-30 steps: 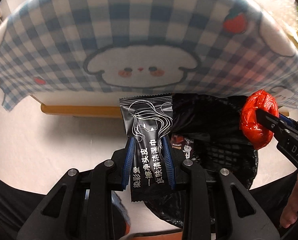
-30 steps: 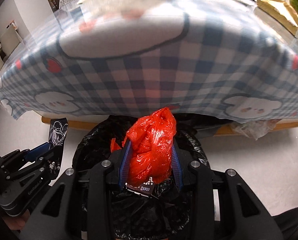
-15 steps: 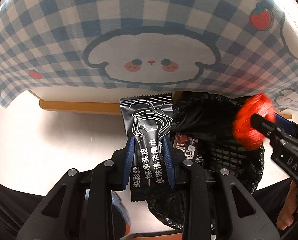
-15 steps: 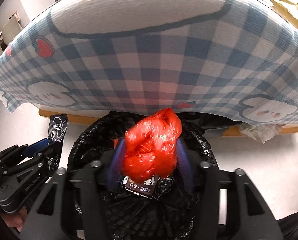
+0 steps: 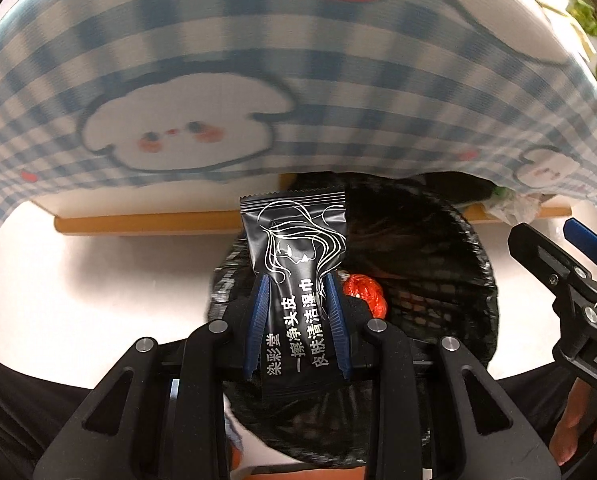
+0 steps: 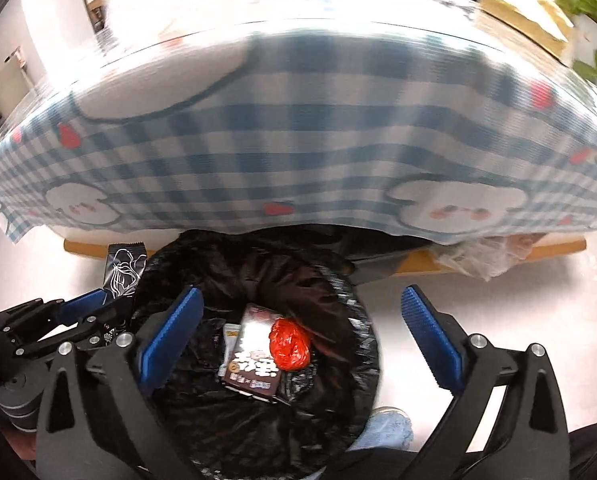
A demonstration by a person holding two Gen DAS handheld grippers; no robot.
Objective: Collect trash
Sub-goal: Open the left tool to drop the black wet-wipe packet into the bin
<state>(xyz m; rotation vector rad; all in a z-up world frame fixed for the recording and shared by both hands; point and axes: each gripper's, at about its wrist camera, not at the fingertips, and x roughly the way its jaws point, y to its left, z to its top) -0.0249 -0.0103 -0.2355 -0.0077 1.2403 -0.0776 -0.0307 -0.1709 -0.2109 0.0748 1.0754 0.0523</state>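
Inside the black-lined trash bin [image 6: 258, 360], a crumpled red plastic bag [image 6: 289, 344] lies beside a dark snack box [image 6: 252, 354]; that much is judged done. Above the bin, the right gripper [image 6: 298, 330] is spread wide and empty. A black wet-wipe packet [image 5: 298, 280] is pinched by the left gripper [image 5: 296, 316] over the rim, not yet dropped.

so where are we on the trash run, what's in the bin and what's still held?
Done: the red plastic bag lies in the black-lined bin, beside a dark snack packet; the right gripper is open above it. In hand: the left gripper is shut on the black wipe sachet at the bin's edge. Left: drop that sachet. Crumpled clear plastic sits under the table.
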